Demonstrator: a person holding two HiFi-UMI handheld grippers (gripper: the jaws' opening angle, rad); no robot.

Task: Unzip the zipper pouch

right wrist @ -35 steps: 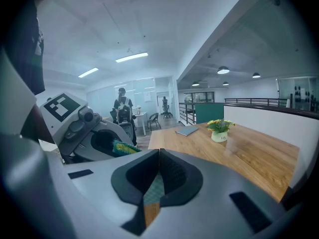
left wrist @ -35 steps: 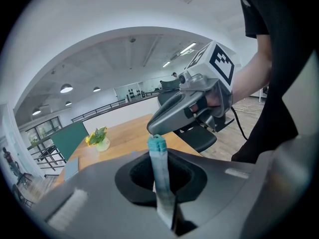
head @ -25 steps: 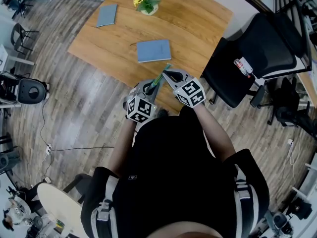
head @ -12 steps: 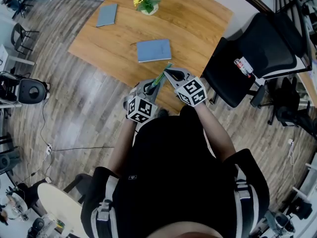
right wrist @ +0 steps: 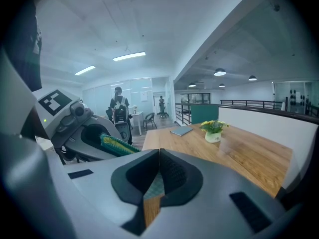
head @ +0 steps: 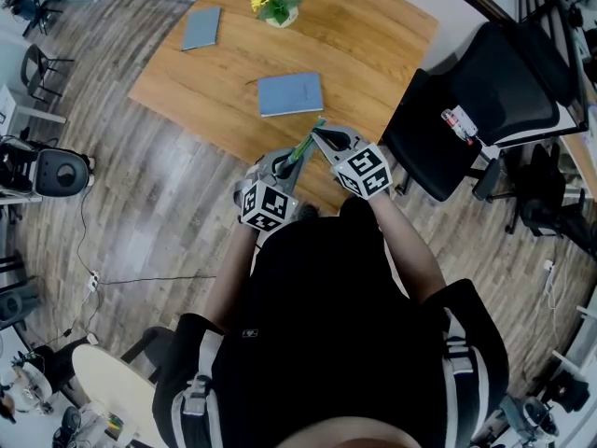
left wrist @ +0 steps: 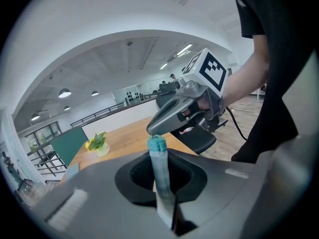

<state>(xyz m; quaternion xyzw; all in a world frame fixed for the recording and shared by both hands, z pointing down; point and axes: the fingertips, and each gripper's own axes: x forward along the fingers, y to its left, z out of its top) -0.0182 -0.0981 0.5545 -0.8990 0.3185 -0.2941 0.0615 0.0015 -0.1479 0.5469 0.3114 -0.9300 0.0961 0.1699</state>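
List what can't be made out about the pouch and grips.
- Zipper pull: too small in the head view; in the left gripper view the top of the pouch hides the tip of the right gripper.
- How far unzipped: the pouch stands edge-on in the left gripper.
- Right gripper view: jaws shut, what they pinch too thin to tell.

The notebook (head: 289, 94) on the table (head: 373, 35) lies between the plant (head: 279, 4) and the zipper pouch (head: 303, 144).

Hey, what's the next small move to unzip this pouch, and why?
Probably slide the right gripper along the pouch, left gripper steady: the left is clamped on the pouch's lower part, and the right is shut on its top end, so both grips look set.
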